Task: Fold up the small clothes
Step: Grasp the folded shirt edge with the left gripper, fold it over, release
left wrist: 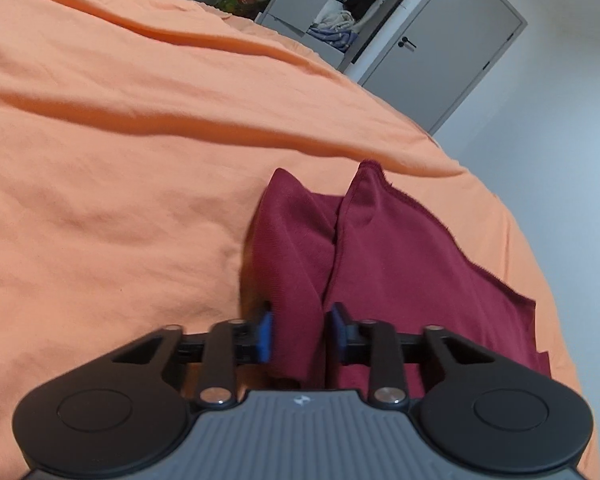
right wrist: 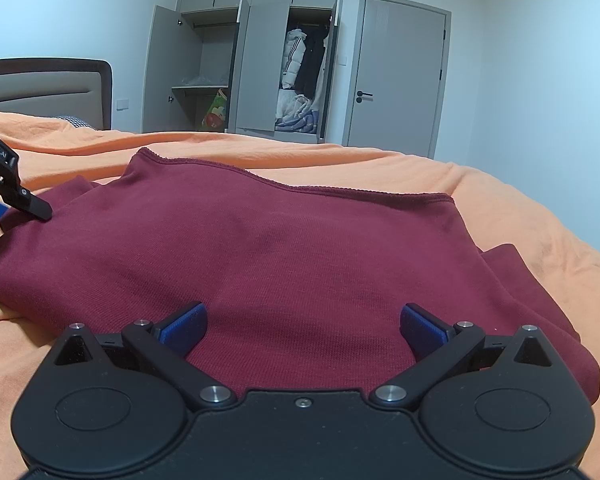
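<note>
A dark red garment lies spread on the orange bed sheet, its hemmed edge toward the wardrobe. My left gripper is shut on a raised fold of that garment, with the cloth bunched between the blue pads. From the right wrist view the left gripper shows at the garment's left edge. My right gripper hovers open over the garment's near part, blue pads wide apart with nothing between them.
The orange sheet has long wrinkles and drops off at the bed's right edge. Beyond the bed stand a grey wardrobe with open doors and hanging clothes, a closed grey door, and a headboard at left.
</note>
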A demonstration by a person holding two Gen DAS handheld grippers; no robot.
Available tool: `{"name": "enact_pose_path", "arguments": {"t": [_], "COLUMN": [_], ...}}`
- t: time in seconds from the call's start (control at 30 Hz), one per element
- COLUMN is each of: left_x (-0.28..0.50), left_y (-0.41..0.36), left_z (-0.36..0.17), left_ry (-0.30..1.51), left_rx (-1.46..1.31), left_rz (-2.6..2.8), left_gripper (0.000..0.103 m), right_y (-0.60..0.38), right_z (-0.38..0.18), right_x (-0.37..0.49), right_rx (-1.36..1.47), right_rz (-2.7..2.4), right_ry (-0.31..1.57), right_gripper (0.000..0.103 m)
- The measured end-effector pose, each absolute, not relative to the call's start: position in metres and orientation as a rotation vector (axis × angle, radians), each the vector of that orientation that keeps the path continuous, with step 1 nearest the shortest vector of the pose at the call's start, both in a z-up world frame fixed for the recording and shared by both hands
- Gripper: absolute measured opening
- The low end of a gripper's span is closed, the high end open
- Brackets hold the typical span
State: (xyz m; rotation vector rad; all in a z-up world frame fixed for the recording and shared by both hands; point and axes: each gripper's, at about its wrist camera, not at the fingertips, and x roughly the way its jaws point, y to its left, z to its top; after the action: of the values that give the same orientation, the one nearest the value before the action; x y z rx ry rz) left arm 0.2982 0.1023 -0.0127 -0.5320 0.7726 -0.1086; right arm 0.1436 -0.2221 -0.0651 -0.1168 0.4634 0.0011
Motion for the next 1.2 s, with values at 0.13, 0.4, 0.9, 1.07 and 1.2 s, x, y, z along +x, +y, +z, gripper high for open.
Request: {"name": "enact_pose_path", "arguments": {"t": [0.13,0.4,0.9,1.07,1.2], "left_x": [0.292,0.288,0.33,0.333,0.334], "left_y": [0.086,0.052,-0.169,-0.254,-0.288], "left_z": [0.009,0.058,0.113,0.078,0.043], "left_ry": [0.708,0.609,0.607,0.693,0.764], "left_rx": [-0.457,-0.406,-0.105,0.018,0.083], "left_rz": [-0.112,-0.213,-0.498,-0.629,-0.643], "left_gripper": [0.014,0.011,0.01,0.01,0.012], "right_y": [-0.222,-0.233,-0.298,-0.325,-0.336], "right_z": [-0.064,-0.047,-0.029,-0.037,-0.045], "right_x": [0.145,0.152,0.124,0.104,0.092], "right_rx": [-0.113,-0.093,-0.052,-0.017,0.002], "right_rz": [0.003,-0.001,-0.116,-0.182,-0.209], "right_ry": [0.466,0.493,0.464,0.499,0.52], "right_gripper": [0.103,0.102,0.102,0.102,0.103]}}
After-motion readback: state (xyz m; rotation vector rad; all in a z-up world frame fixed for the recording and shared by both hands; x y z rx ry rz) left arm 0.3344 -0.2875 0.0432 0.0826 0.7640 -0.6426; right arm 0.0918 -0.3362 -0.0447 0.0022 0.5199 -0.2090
